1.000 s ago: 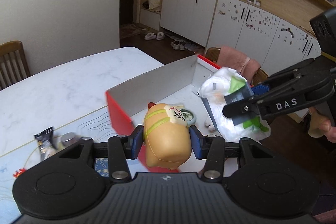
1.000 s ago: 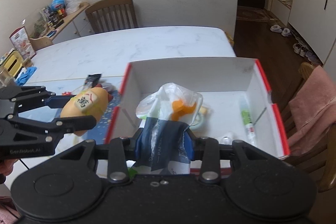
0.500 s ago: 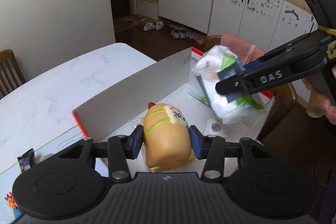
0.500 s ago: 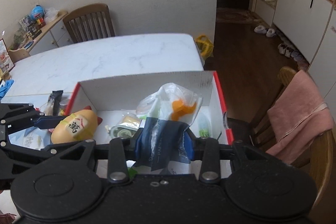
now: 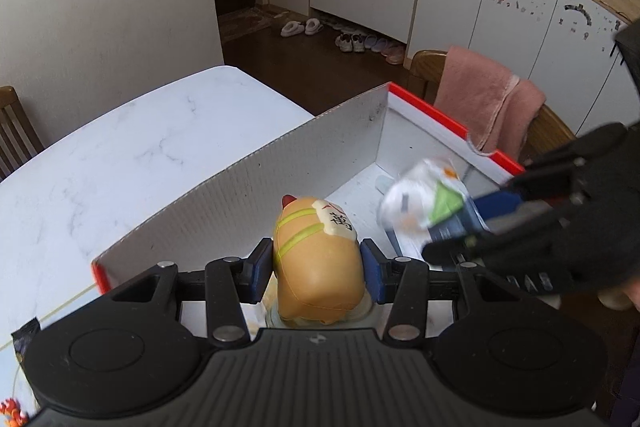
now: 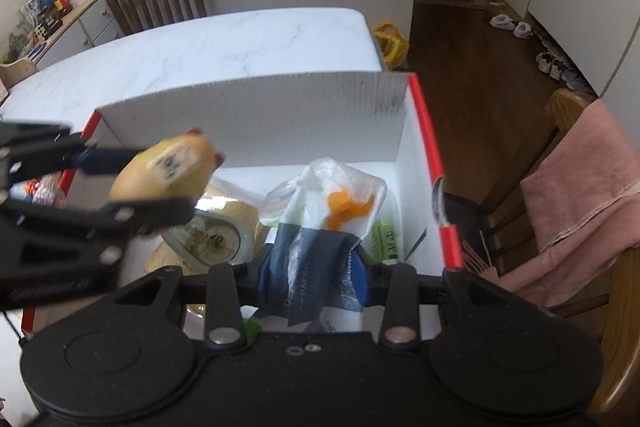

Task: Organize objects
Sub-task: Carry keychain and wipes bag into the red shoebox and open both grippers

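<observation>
Now both hand-held grippers sit lower inside the box (image 6: 256, 111), left (image 5: 318, 263) clamping the toy (image 5: 318, 259), right (image 6: 316, 263) the packet (image 6: 316, 227).

Tan toy (image 5: 318, 267): underside hidden behind the left gripper (image 5: 318, 265) body at lower centre; blurred in the right wrist view.
Plastic bag (image 5: 424, 203): motion-blurred at right, print unreadable.
Right gripper (image 6: 316, 267): in the left wrist view smeared, cut by the right edge.
Box (image 6: 256, 107) floor: lower left items partly covered, labels too blurred to read.
Shelf clutter (image 6: 56, 3): upper left, too small to identify.
</observation>
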Available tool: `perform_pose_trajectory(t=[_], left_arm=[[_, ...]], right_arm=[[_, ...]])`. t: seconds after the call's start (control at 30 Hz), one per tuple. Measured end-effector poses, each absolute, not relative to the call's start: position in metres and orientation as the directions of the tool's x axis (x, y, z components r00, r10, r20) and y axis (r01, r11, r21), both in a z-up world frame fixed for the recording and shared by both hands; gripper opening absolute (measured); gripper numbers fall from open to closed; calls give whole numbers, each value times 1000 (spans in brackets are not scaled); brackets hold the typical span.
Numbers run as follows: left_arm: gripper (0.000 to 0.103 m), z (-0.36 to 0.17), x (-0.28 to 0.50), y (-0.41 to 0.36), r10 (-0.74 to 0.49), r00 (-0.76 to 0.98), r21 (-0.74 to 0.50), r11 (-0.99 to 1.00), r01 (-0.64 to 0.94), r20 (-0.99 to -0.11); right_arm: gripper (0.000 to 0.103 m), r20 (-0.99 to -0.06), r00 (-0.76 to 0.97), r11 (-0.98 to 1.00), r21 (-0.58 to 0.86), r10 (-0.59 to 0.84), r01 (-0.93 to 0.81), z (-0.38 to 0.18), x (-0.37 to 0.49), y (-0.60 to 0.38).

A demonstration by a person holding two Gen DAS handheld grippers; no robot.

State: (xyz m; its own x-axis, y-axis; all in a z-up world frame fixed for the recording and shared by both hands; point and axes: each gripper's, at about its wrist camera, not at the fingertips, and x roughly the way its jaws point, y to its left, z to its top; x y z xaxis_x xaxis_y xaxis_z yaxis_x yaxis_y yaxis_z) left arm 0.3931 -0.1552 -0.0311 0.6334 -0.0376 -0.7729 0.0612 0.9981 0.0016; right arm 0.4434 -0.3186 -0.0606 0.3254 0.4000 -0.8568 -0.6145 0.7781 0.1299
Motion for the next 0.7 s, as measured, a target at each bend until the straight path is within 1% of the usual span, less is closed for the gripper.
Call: perform_pose_trajectory(t=[0.1, 0.17, 0.23, 0.47, 0.57, 0.7], left_arm=[[45, -40, 404, -153, -36, 618, 6, 998, 65, -786], [45, -45, 408, -151, -41, 609, 0, 998, 67, -792], [46, -50, 412, -150, -54, 598, -18, 998, 66, -799], [46, -61, 421, -142, -90, 564, -80, 996, 43, -821], [47, -62, 424, -140, -99, 555, -93, 995, 40, -826], [48, -62, 424, -140, -104, 554, -98, 994, 42, -826]], right_arm=[[38, -865, 305, 771, 136, 399, -623, -67, 443, -317], [38, -871, 305, 764, 114, 384, -635, -71, 442, -315], [39, -875, 317, 759, 85, 367, -645, -74, 441, -312], [39, -884, 302, 763, 90, 357, -640, -84, 446, -308], [41, -884, 304, 771, 93, 356, -631, -86, 448, -309], [46, -885, 294, 767, 104, 362, -633, -88, 451, -309]])
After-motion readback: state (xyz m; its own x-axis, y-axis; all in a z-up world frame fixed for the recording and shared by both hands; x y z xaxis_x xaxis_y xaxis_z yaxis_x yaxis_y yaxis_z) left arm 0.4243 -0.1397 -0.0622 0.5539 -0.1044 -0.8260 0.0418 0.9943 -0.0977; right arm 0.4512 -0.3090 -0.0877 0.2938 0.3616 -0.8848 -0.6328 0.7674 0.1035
